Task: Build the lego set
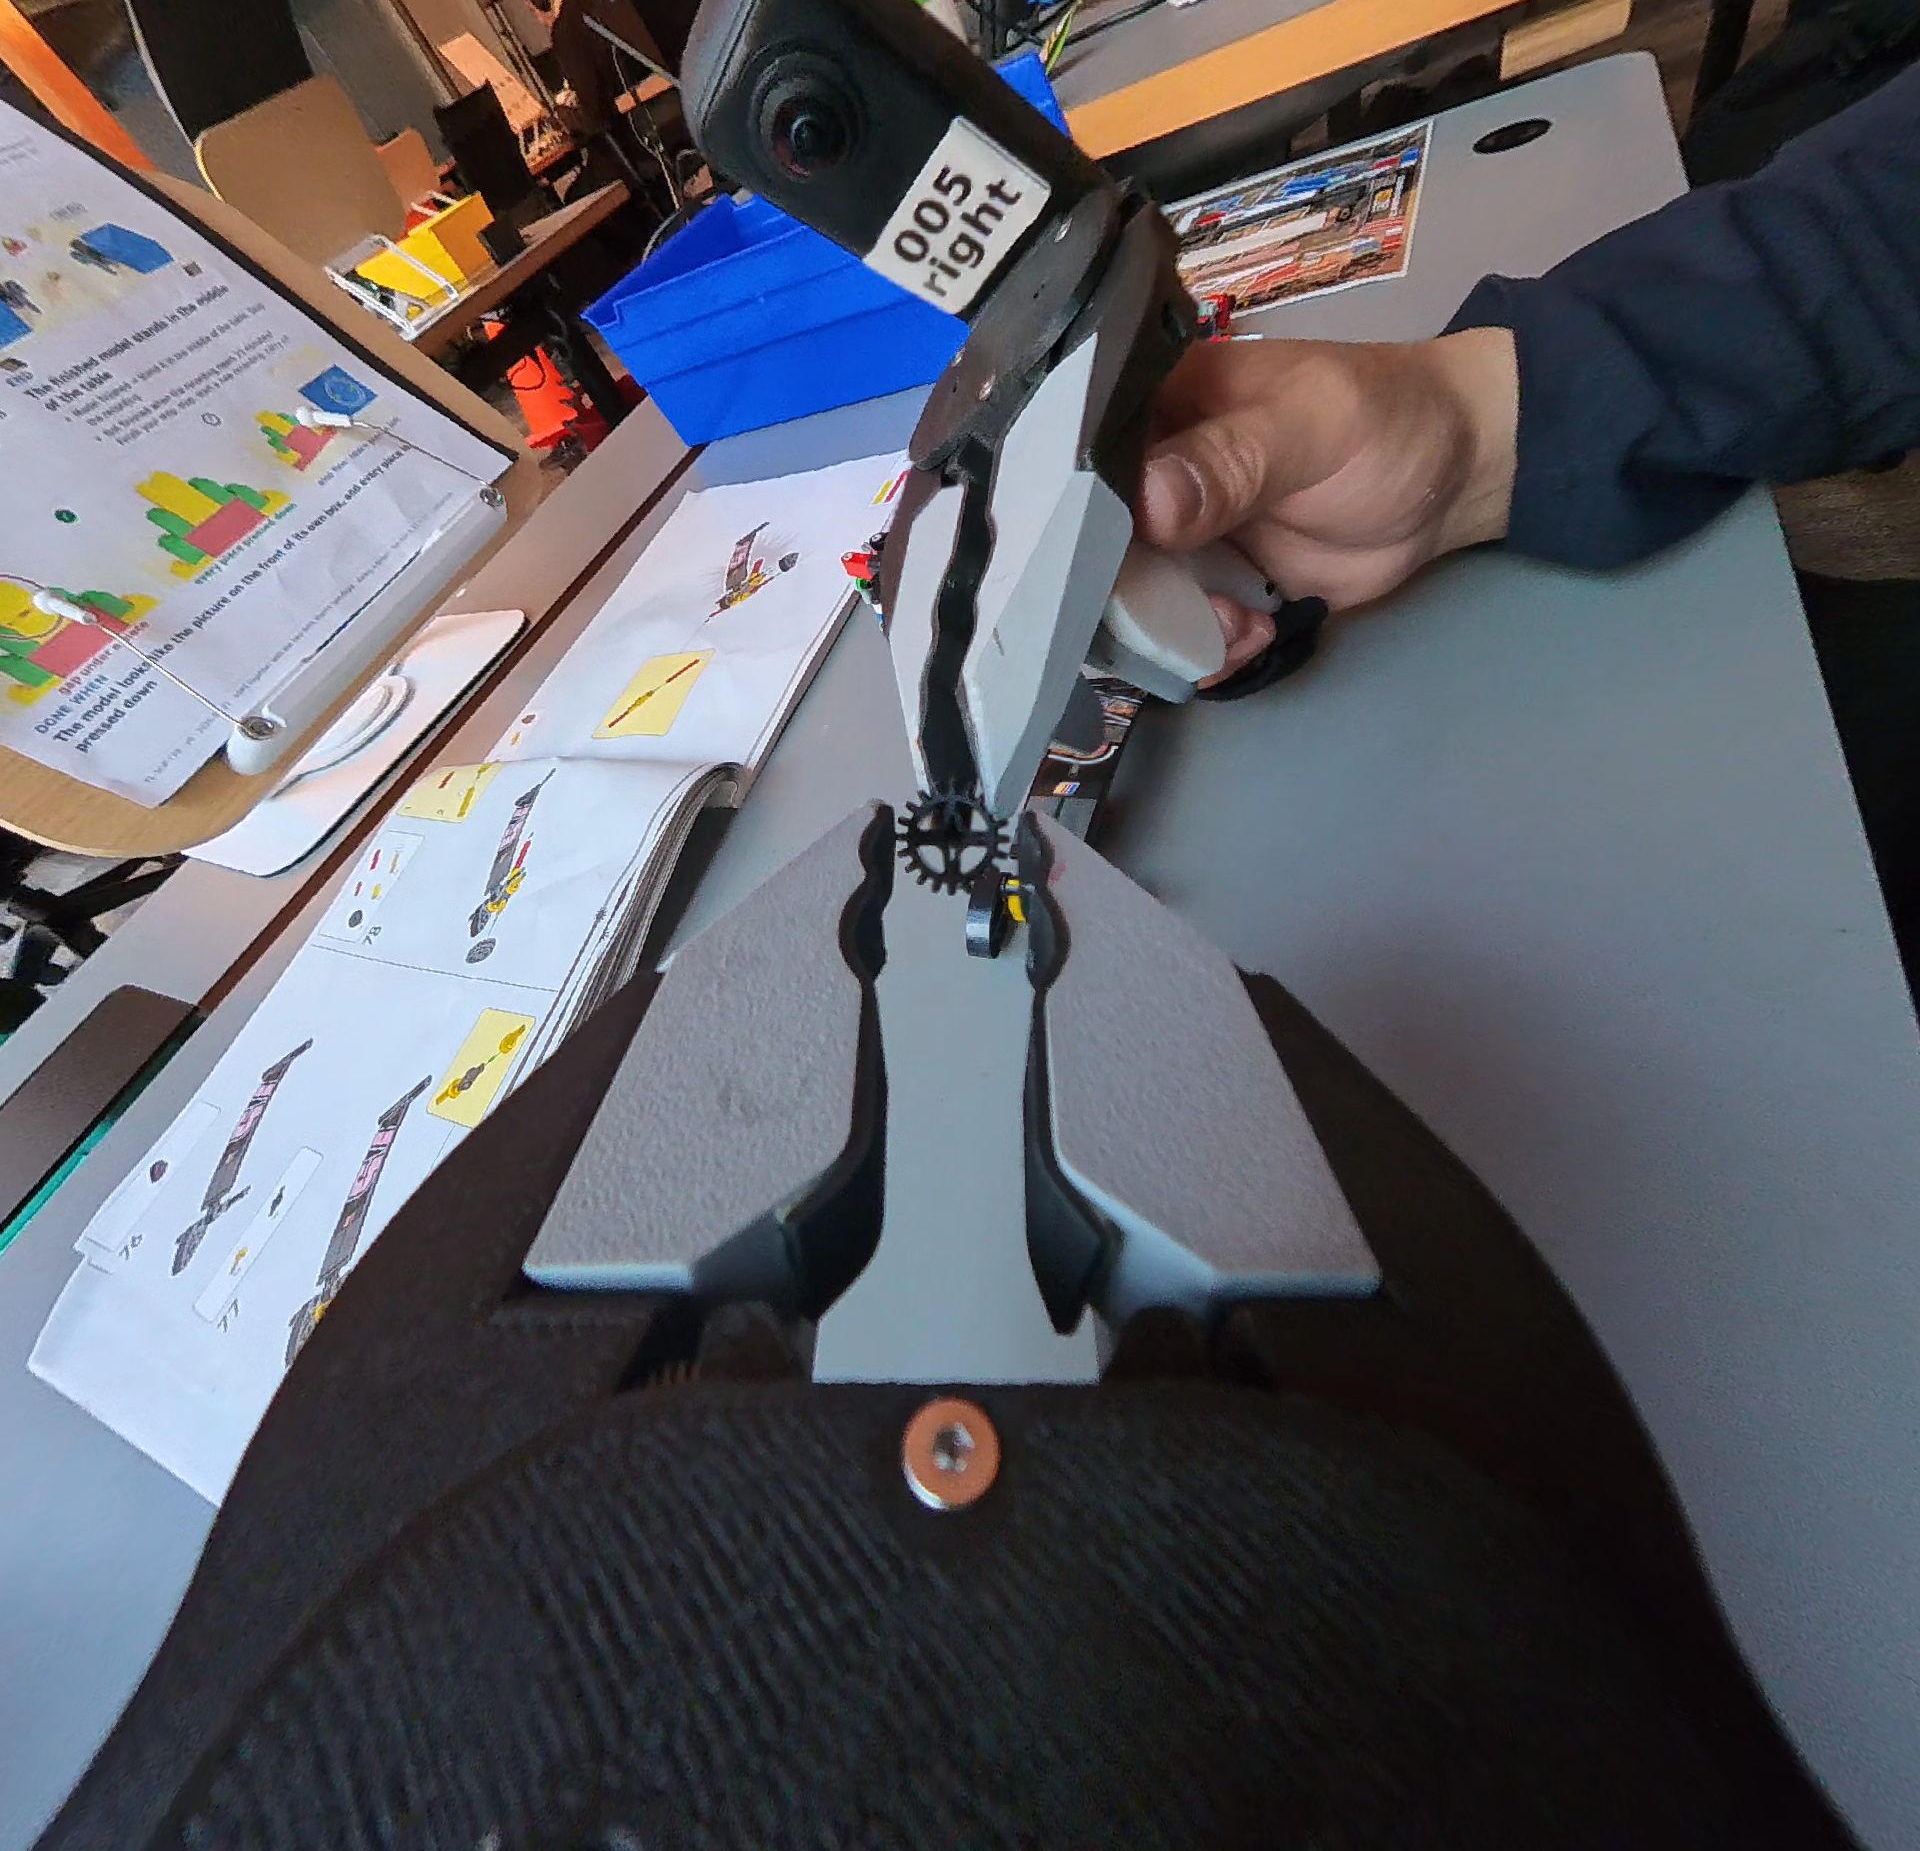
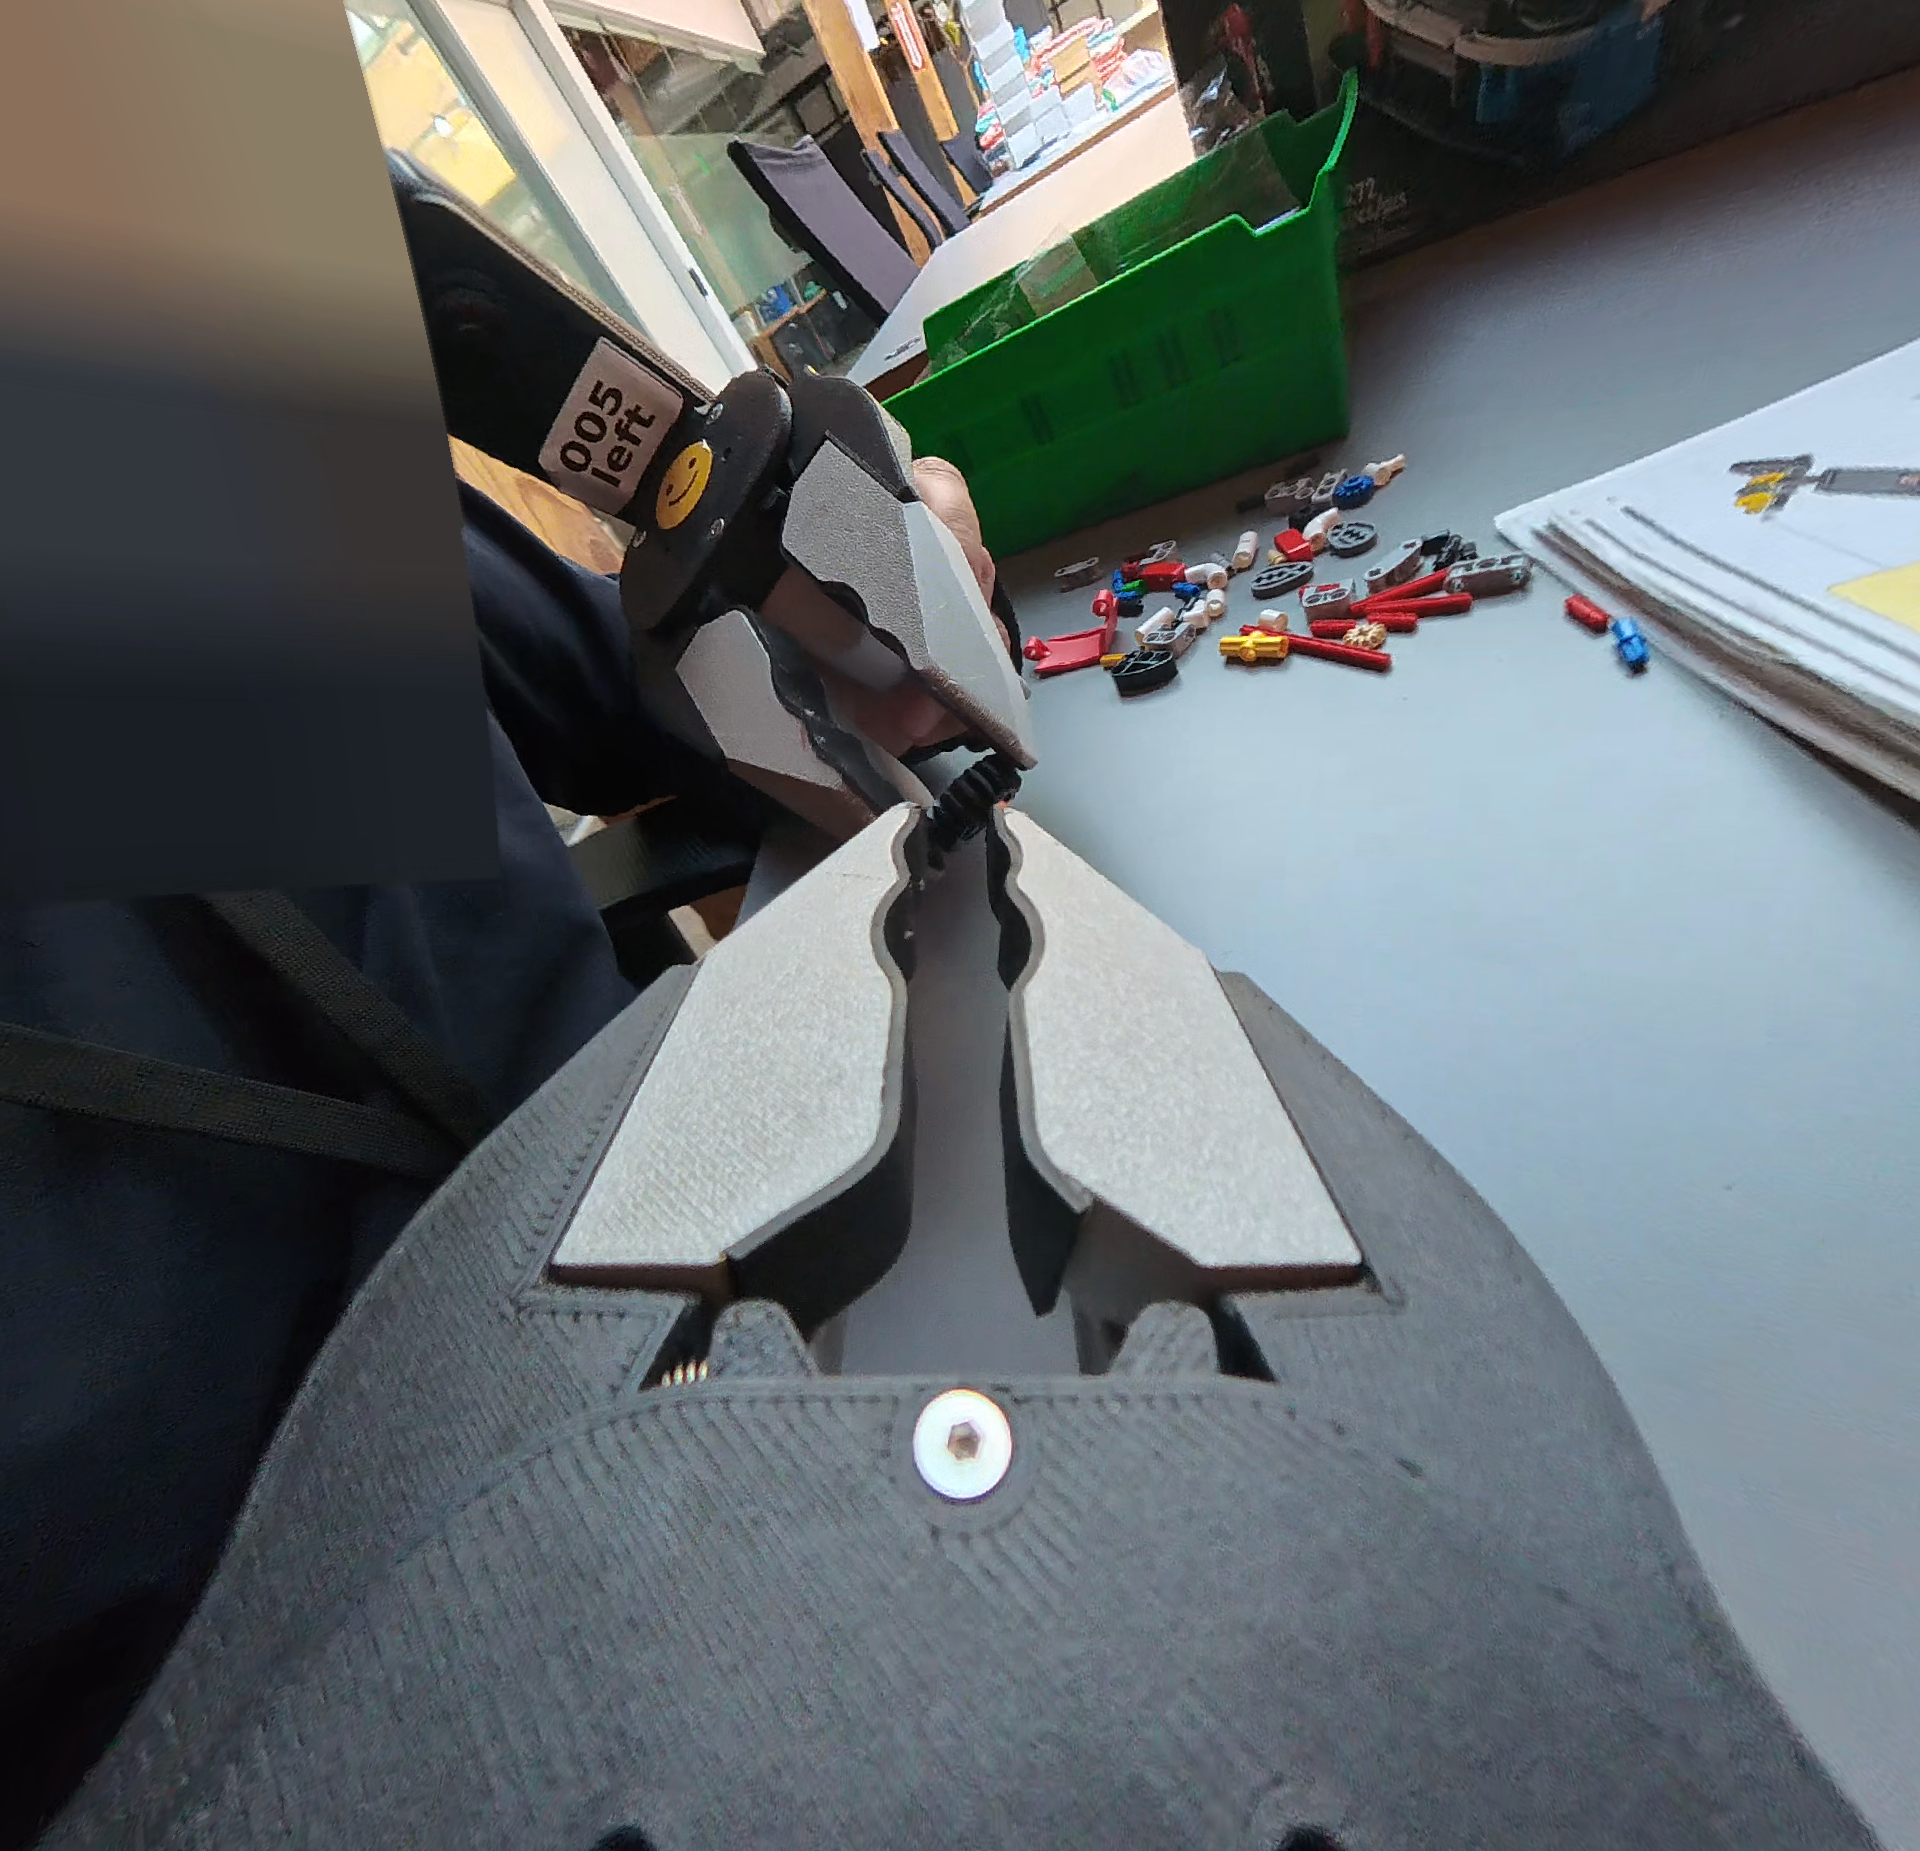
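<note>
Many small toy parts [image 2: 1299, 596] litter grey table [image 2: 1455, 970].

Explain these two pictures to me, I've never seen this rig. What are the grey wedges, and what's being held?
There is no robot here. A person holds a hand-gripper in each hand, and the grey wedges are each gripper's two fingers. Each picture comes from a camera on one gripper looking along its fingers, so each also shows the other gripper.

The right gripper pinches a black gear at its rim. The gear also sits between the tips of the left gripper, but I can't tell whether those press on it. A small black-and-yellow piece sits beside one left finger.

On the grey table are an open instruction booklet, loose building-toy parts, a green bin and a blue bin.
</note>
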{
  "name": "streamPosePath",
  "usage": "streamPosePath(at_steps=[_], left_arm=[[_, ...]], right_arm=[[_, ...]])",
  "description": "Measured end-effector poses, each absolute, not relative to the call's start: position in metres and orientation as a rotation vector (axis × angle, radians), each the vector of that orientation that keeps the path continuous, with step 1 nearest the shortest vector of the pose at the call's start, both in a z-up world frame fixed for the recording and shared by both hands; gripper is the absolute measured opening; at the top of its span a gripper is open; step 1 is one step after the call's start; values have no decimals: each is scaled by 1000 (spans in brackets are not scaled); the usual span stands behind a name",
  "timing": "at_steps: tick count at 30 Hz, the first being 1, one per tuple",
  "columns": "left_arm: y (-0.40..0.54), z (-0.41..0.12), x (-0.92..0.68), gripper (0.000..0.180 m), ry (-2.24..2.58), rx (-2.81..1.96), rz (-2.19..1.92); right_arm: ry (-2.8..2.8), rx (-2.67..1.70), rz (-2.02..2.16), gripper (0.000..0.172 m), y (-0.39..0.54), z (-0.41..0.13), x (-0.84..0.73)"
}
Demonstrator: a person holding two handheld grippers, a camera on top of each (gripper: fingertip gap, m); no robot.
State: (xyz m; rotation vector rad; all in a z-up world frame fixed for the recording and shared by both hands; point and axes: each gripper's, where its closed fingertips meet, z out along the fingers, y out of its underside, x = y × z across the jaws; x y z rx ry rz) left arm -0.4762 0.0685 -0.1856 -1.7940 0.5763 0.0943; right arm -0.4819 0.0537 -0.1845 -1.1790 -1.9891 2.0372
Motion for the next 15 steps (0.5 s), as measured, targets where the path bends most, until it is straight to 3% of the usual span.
streamPosePath(at_steps=[11,15], left_arm=[[67,-195,-475,18,551,-1855,-52],[67,-206,-475,18,502,-1927,-212]], right_arm=[[-2044,-1163,1980,9,54,-191,-480],[-2084,-1072,1822,19,70,-194,-474]])
